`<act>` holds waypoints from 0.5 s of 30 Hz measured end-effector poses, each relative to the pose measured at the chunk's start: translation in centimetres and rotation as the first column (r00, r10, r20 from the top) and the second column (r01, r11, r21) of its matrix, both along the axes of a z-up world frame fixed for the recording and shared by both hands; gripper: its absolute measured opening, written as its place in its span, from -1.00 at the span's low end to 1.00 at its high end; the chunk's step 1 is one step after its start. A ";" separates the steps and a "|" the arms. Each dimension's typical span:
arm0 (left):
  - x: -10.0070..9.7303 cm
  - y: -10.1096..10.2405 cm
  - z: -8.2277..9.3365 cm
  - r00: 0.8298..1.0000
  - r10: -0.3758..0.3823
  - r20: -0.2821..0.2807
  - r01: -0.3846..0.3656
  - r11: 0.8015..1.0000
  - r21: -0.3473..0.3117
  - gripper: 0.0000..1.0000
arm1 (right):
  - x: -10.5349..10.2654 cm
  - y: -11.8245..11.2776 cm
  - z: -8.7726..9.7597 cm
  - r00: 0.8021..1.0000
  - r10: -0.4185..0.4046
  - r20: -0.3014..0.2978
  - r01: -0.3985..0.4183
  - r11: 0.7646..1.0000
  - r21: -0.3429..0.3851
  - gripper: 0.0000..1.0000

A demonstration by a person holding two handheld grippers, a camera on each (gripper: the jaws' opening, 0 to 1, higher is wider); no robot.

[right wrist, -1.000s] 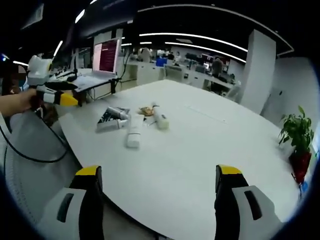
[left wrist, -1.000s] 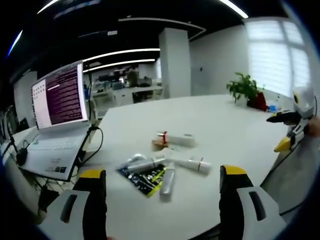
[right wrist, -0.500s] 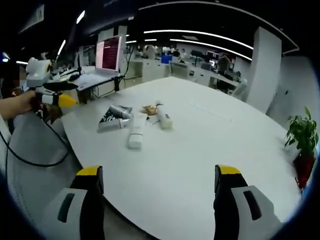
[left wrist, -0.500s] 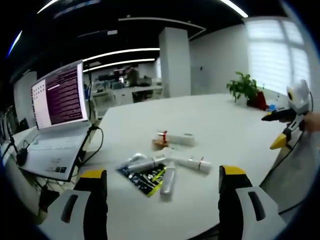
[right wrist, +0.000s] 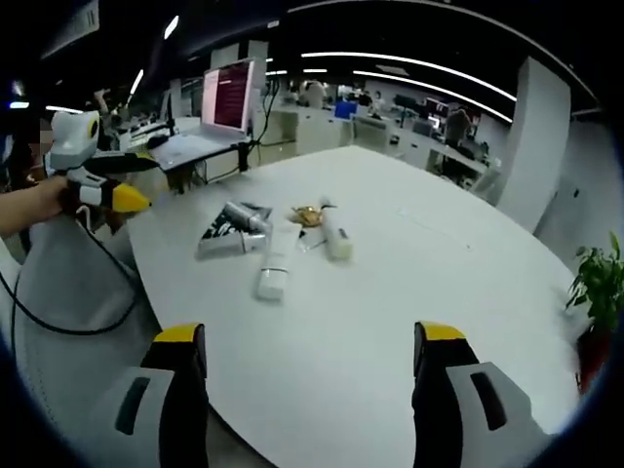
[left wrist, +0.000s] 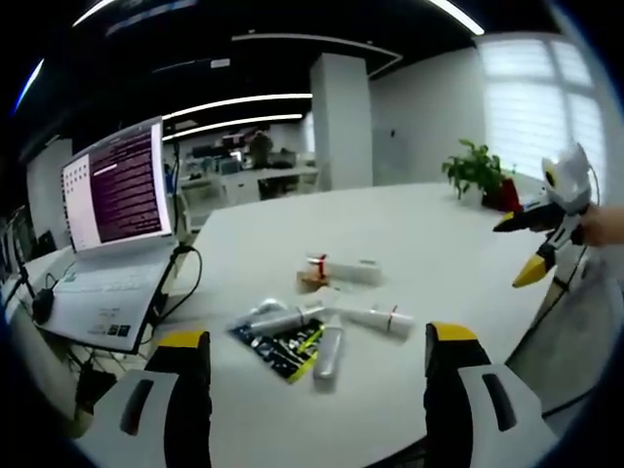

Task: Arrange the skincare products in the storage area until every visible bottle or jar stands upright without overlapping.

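Several skincare products lie on their sides in a loose cluster on the white table (left wrist: 429, 234). One white tube with a red band (left wrist: 356, 271) lies farthest back, a second banded tube (left wrist: 375, 319) to its right, and a plain white tube (left wrist: 329, 353) nearest me. A silvery tube (left wrist: 278, 320) rests across a dark printed packet (left wrist: 283, 346). The right gripper view has the same packet (right wrist: 219, 232), white tubes (right wrist: 273, 276) (right wrist: 336, 237) and silvery tube (right wrist: 244, 219). My left gripper (left wrist: 317, 336) is open, short of the cluster. My right gripper (right wrist: 310, 332) is open over bare table, well back from the products.
An open laptop (left wrist: 112, 195) with cables stands at the table's left edge. A potted plant (left wrist: 478, 171) sits at the far right. A small brown object (left wrist: 310, 281) lies among the tubes. A hand holds the right gripper (left wrist: 541, 239) beyond the table's right edge.
In the left gripper view the right gripper has risen and come a little leftward. The right gripper view has swung, bringing the laptop further in. The products have not moved.
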State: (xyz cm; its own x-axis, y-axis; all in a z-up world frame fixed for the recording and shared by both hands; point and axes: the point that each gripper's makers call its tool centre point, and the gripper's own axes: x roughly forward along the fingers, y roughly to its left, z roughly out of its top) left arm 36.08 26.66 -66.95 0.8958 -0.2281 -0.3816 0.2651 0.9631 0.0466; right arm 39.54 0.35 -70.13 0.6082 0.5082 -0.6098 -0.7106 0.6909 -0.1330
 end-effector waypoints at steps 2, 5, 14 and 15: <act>0.0 0.2 0.0 1.000 0.003 0.003 -0.003 1.000 0.005 0.70 | 0.2 0.2 -0.2 1.000 0.005 -0.008 -0.005 1.000 -0.008 0.70; 0.0 0.5 0.0 1.000 0.013 0.004 -0.013 1.000 0.005 0.69 | 0.6 0.8 -0.2 1.000 0.025 -0.015 -0.025 1.000 -0.015 0.70; 0.1 0.8 -0.1 1.000 0.014 0.000 -0.014 1.000 -0.007 0.66 | 2.3 2.1 -0.2 0.999 0.047 -0.025 -0.048 0.998 -0.034 0.69; 0.1 0.7 -0.1 1.000 0.013 0.000 -0.013 1.000 -0.004 0.66 | 2.5 2.3 -0.3 0.998 0.053 -0.029 -0.054 0.998 -0.040 0.69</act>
State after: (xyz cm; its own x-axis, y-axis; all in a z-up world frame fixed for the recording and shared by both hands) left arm 36.14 27.41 -67.02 0.8985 -0.2181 -0.3809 0.2527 0.9666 0.0427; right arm 42.00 2.63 -70.40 0.5634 0.5139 -0.6469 -0.7502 0.6462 -0.1401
